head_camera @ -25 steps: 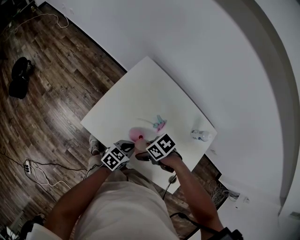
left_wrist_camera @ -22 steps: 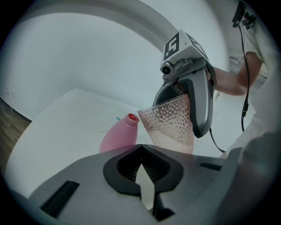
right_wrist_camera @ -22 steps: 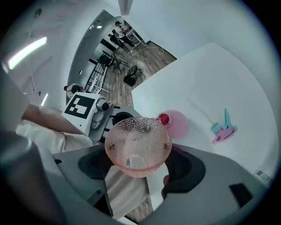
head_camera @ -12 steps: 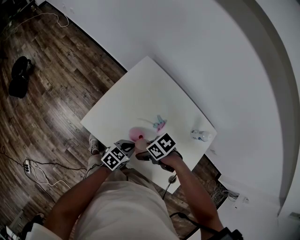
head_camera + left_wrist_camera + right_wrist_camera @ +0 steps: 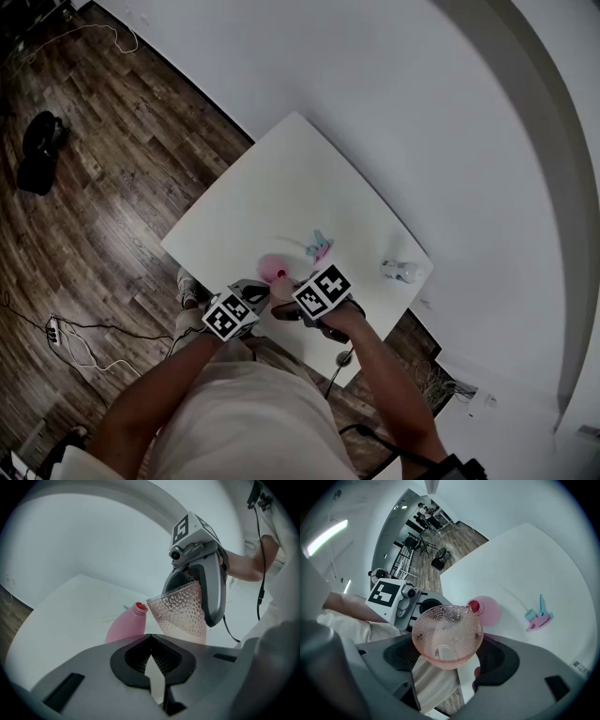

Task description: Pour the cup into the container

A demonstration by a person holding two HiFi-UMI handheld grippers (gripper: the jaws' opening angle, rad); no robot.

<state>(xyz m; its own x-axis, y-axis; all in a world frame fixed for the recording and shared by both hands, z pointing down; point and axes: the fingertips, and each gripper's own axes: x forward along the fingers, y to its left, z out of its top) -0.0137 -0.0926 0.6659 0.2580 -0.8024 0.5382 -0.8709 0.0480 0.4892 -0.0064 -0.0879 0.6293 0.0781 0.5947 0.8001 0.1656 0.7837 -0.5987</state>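
Note:
A pink bottle (image 5: 274, 269) with an open red mouth (image 5: 140, 606) stands on the white table (image 5: 281, 178) near its front edge. My right gripper (image 5: 447, 644) is shut on a clear dimpled cup (image 5: 447, 634). The cup (image 5: 180, 613) is tipped over, its lip right at the bottle (image 5: 487, 610) mouth. My left gripper (image 5: 152, 667) sits low just before the bottle (image 5: 125, 626), its jaws close together with only a thin sliver between them and nothing in it. The bottle's base is hidden behind that gripper. In the head view both grippers (image 5: 255, 292) (image 5: 289, 289) crowd the bottle.
A pink and blue spray nozzle (image 5: 320, 247) (image 5: 539, 616) lies on the table beyond the bottle. A small pale object (image 5: 400, 272) rests near the table's right corner. Wood floor surrounds the table, with a black bag (image 5: 39, 150) and cables (image 5: 66, 337) on it.

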